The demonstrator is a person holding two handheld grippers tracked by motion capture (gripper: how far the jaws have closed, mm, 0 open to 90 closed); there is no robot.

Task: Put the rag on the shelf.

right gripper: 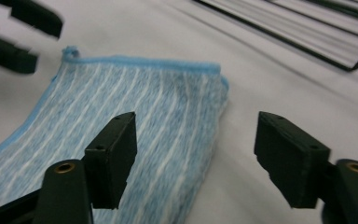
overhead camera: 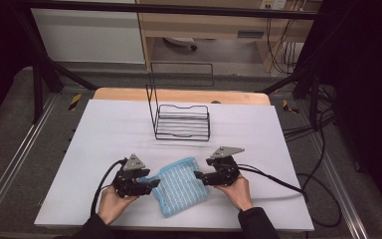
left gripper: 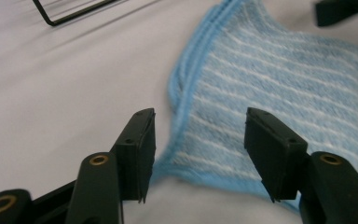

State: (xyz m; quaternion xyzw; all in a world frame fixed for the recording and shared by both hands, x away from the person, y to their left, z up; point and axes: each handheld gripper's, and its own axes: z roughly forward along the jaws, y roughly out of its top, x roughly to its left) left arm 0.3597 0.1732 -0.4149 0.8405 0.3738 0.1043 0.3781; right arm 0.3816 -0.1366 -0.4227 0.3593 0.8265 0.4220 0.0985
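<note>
Cloth [overhead camera: 179,185] on table [overhead camera: 104,134], before rack [overhead camera: 183,122].

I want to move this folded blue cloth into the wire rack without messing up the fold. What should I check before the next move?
1. Left gripper free of the cloth: ok, jaws apart above its edge.
2. Right gripper free of the cloth: ok, jaws apart, nothing pinched.
3. Cloth lying folded and flat on the table: ok.
4. Wire rack empty and upright: ok.
5. Path from cloth to rack unobstructed: ok.
6. Cables away from the cloth: ok, they trail outward.
</note>
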